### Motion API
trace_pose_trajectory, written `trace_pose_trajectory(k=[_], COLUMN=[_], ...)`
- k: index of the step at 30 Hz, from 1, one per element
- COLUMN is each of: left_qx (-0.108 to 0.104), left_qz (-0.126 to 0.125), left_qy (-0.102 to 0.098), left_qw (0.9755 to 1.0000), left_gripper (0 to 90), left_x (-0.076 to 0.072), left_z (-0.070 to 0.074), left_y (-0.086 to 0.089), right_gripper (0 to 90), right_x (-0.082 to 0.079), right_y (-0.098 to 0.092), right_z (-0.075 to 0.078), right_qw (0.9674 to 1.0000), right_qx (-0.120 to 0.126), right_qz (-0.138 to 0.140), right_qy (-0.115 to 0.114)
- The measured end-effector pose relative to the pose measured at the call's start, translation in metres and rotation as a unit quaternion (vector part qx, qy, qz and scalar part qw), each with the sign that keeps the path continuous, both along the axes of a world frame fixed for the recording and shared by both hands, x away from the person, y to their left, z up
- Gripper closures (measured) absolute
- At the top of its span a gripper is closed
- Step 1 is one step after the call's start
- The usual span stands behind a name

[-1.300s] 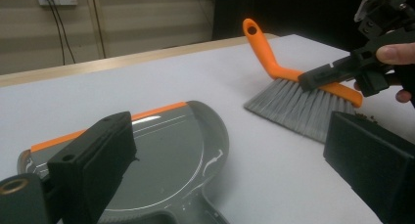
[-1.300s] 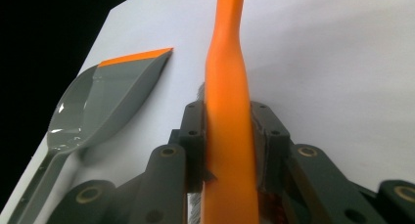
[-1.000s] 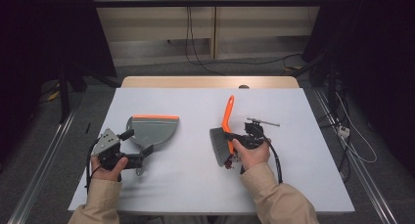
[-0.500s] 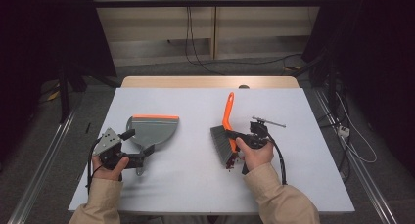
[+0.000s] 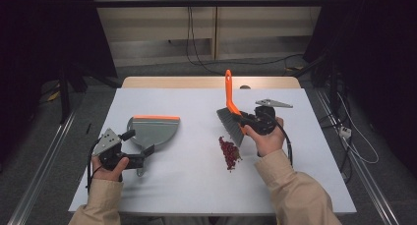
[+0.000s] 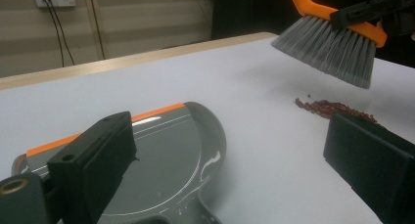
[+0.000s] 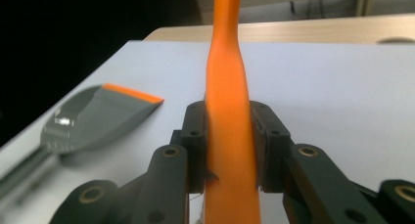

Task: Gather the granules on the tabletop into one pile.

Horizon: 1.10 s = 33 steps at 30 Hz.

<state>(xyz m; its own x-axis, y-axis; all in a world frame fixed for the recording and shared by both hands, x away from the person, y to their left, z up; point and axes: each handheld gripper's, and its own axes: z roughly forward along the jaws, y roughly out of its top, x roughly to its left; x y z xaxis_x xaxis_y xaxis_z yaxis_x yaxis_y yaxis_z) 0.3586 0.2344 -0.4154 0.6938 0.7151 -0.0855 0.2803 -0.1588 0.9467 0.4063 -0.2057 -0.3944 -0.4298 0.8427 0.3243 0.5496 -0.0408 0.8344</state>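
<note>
Worktop (image 5: 196,185): a white rectangular surface with a wooden far edge, bare apart from the sweeping things, which leaves room for strokes.
Dustpan (image 5: 152,130): grey with an orange lip, lying flat on the left half of the worktop. Its lip faces the far side and its handle points near, toward the left hand, so it looks ready to be picked up by that handle.
Brush (image 5: 231,118): orange handle and grey bristles, held lifted off the worktop right of centre. The handle slants up and away to the far side and the bristles hang above and just beyond the pile. That pose suggests a stroke is about to be set down behind the pile, probably to push it left toward the dustpan.
Left tool (image 6: 230,160): held low at the near left, its jaws spread wide and gripping nothing. They flank the near end of the dustpan, likely lined up to close on its handle.
Right tool (image 7: 230,150): its jaws are pressed against both sides of the brush handle, pinching it low on the shaft, which gives firm control of the bristle angle.
Pile of red bits (image 5: 228,152): a small loose heap of dark red grains, near-centre on the worktop, well apart from the dustpan and directly below the bristles.
</note>
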Motion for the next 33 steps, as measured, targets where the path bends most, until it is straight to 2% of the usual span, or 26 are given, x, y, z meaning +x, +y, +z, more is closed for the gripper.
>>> trace_pose_trajectory(k=[2, 5, 8, 10, 11, 12, 13, 14, 20, 22, 23, 27, 33], left_qx=[0.000, 0.000, 0.001, 0.002, 0.002, 0.002, 0.002, 0.001, 0.001, 0.001, 0.001, 0.001, 0.003], left_qz=[0.000, 0.001, 0.001, 0.001, 0.001, 0.001, 0.001, 0.002, 0.001, 0.001, 0.001, 0.002, 0.001], left_qy=[0.001, 0.003, 0.003, 0.003, 0.003, 0.003, 0.003, 0.004, 0.005, 0.005, 0.005, 0.006, 0.007], left_qw=[1.0000, 1.0000, 1.0000, 1.0000, 1.0000, 1.0000, 1.0000, 1.0000, 1.0000, 1.0000, 1.0000, 1.0000, 1.0000], left_gripper=[4.8, 4.8, 4.8, 4.8, 4.8, 4.8, 4.8, 4.8, 4.8, 4.8, 4.8, 4.8, 4.8], left_x=[0.000, 0.000, 0.000, 0.000, 0.000, 0.000, 0.000, 0.000, 0.001, 0.001, 0.001, 0.001, 0.000], left_z=[0.000, 0.000, -0.001, -0.001, -0.001, -0.001, -0.001, -0.001, -0.002, -0.002, -0.002, -0.002, -0.002], left_y=[0.000, -0.001, -0.001, 0.000, 0.000, 0.000, 0.000, -0.001, -0.001, 0.000, 0.000, 0.000, -0.001], right_gripper=[71.2, 71.2, 71.3, 71.3, 71.3, 71.3, 71.3, 71.3, 71.3, 71.3, 71.3, 71.3, 71.2], right_x=[0.004, 0.010, 0.015, 0.019, 0.019, 0.022, 0.022, 0.025, 0.030, 0.032, 0.033, 0.037, 0.041], right_y=[-0.002, -0.002, -0.002, -0.002, -0.002, -0.002, -0.002, -0.002, -0.003, -0.003, -0.004, -0.006, -0.006], right_z=[-0.003, -0.008, -0.013, -0.016, -0.016, -0.019, -0.019, -0.022, -0.028, -0.030, -0.030, -0.030, -0.032], right_qw=[0.9991, 0.9962, 0.9907, 0.9863, 0.9863, 0.9834, 0.9834, 0.9809, 0.9740, 0.9727, 0.9709, 0.9670, 0.9566], right_qx=[-0.036, -0.072, -0.103, -0.123, -0.123, -0.132, -0.132, -0.136, -0.151, -0.155, -0.158, -0.168, -0.191], right_qz=[0.017, 0.040, 0.070, 0.091, 0.091, 0.103, 0.103, 0.116, 0.142, 0.146, 0.152, 0.160, 0.187], right_qy=[-0.012, -0.028, -0.055, -0.064, -0.064, -0.070, -0.070, -0.078, -0.091, -0.092, -0.097, -0.106, -0.117])
